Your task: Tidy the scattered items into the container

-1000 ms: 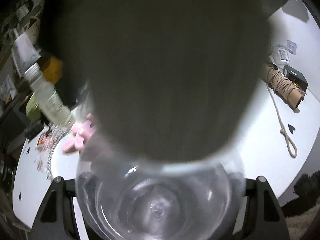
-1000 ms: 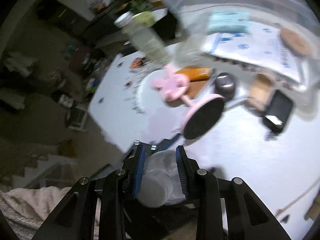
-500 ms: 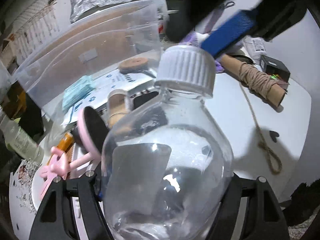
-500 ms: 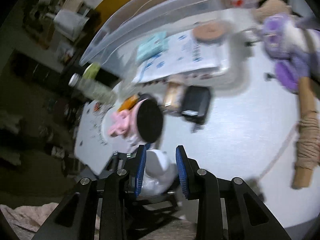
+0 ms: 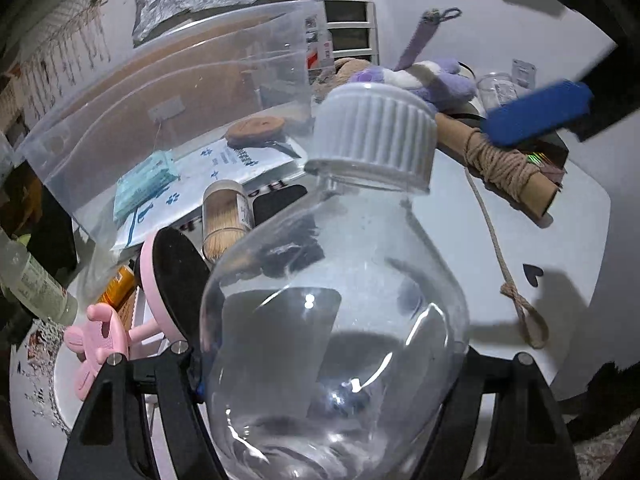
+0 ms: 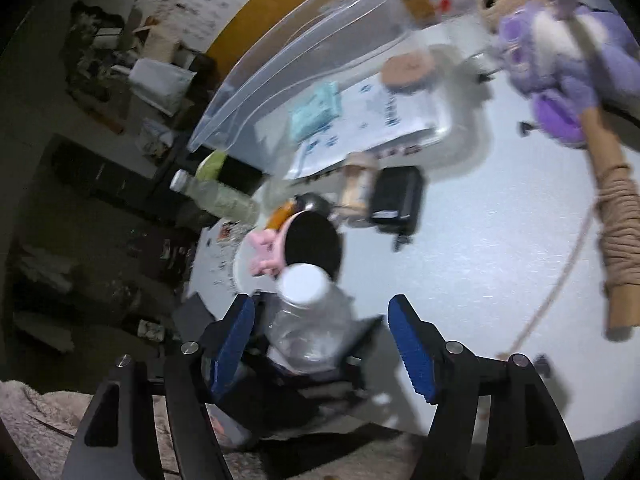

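We hold a clear plastic bottle (image 5: 336, 320) with a ribbed white cap (image 5: 374, 136), bulb-shaped and see-through, clamped in our left claw (image 5: 332, 364); its belly fills the lower middle of the left view and hides both pads behind its sides. Our right claw (image 6: 326, 350) stands spread wide, its blue pads (image 6: 412, 354) either side of the bottle and apart from it. Beyond the bottle sits the clear bin (image 5: 120, 120), tipped on the white table (image 5: 560, 232), with a blue packet (image 5: 144, 184) inside. Left of the bottle lies a pink brush (image 5: 168, 276); right of it, a rope spool (image 5: 504, 168). The right view is smeared, so small items near the bin stay unclear.
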A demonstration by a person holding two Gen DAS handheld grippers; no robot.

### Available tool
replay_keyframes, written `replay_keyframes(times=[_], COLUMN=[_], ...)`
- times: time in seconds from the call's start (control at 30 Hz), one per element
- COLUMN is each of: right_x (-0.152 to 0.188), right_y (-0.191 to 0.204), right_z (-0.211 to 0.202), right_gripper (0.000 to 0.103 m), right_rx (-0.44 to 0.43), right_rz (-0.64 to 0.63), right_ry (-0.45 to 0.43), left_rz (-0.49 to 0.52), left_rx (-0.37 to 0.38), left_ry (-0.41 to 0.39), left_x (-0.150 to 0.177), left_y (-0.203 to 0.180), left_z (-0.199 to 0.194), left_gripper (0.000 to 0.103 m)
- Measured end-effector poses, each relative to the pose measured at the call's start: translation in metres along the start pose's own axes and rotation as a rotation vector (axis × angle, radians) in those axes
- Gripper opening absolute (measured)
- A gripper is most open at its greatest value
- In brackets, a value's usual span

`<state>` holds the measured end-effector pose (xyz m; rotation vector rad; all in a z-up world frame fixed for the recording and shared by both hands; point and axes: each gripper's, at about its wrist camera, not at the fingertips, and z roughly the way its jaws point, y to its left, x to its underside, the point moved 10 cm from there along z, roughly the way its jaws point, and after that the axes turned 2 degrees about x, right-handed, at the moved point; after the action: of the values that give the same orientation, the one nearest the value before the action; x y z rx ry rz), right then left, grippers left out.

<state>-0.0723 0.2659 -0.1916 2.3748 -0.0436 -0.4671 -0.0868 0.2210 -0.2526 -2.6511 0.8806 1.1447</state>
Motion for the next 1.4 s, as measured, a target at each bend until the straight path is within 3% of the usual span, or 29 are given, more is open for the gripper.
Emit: replay_keyframes(times=[0.07, 0.13, 0.23, 0.33, 0.53, 0.8, 1.0, 1.27, 1.4], right_x=[0.001, 0.004, 0.008, 0.007, 0.006, 0.003, 0.001, -0.004, -0.012], right_y=[0.007, 0.008, 0.004, 0.0, 0.015, 0.014, 0.017, 0.028, 0.021], right_z=[0.014, 0.024, 0.039, 0.041, 0.046, 0.047, 0.044, 0.018, 0.014], right_gripper=[0.069, 0.053, 0.038, 0.037, 0.033, 0.033, 0.033, 0.033, 0.033], right_rx=[-0.028, -0.018, 0.021, 0.025, 0.086, 0.104, 0.128, 0.331, 0.408], right_rz=[0.021, 0.027, 0.049, 0.073, -0.036, -0.039, -0.059, -0.3, -0.333], right_ry=[0.032, 0.061, 0.096, 0.083, 0.084, 0.078, 0.066, -0.004, -0.02], left_rz=[0.016, 0.022, 0.008, -0.01, -0.039, 0.041, 0.041, -0.007, -0.041], left_rx=[-0.004, -0.007, -0.009, -0.012, -0.017, -0.045, -0.037, 0.016, 0.054], left_ry=[-0.01, -0.017, -0.017, -0.01, 0.027, 0.073, 0.065, 0.008, -0.032], left_x=[0.001, 0.001, 0.002, 0.003, 0.01, 0.049, 0.048, 0.01, -0.002], left_y=[-0.005, -0.008, -0.009, -0.008, -0.003, -0.006, -0.01, -0.034, -0.042], left_z=[-0.002, -0.003, -0.003, -0.003, -0.009, -0.037, -0.036, -0.001, 0.012], left_gripper=[0.075, 0.075, 0.075, 0.075, 0.077, 0.074, 0.073, 0.073, 0.074])
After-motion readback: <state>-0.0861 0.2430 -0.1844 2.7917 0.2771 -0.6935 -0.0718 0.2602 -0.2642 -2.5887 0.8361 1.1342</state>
